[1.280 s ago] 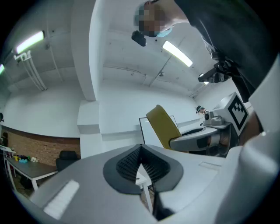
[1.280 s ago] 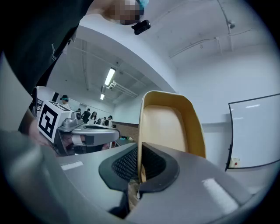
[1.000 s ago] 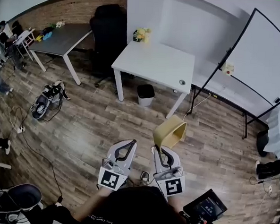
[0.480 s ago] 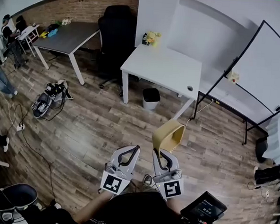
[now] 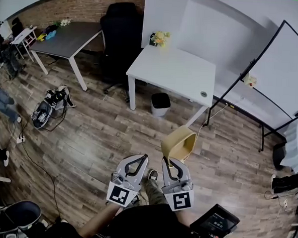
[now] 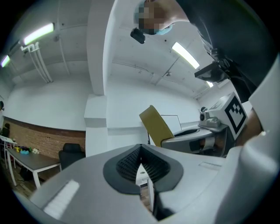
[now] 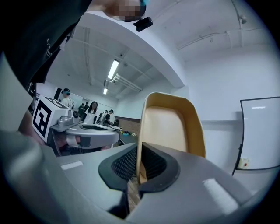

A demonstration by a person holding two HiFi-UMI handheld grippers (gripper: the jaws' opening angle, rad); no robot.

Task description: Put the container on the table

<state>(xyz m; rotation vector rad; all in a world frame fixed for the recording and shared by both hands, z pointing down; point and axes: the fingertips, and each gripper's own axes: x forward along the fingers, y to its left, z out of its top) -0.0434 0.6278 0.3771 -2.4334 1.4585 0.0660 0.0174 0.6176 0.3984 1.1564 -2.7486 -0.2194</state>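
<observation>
A tan plastic container (image 5: 179,142) hangs above the wood floor, tipped on its side with its open mouth facing right. My right gripper (image 5: 165,162) is shut on its rim; in the right gripper view the thin wall of the container (image 7: 171,127) runs between the ribbed pads. My left gripper (image 5: 140,158) is beside it on the left, shut with nothing in it, and in the left gripper view the container (image 6: 156,125) shows to the right. The white table (image 5: 174,73) stands farther ahead.
A small black bin (image 5: 161,103) sits under the white table, with flowers (image 5: 159,38) at its far corner. A black office chair (image 5: 118,31) and a grey desk (image 5: 68,39) are to the left. A whiteboard on a stand (image 5: 272,83) is at the right. Bags (image 5: 49,106) lie on the floor.
Both grippers and the container have moved forward towards the white table, which now looks nearer. The grip on the container is unchanged.
</observation>
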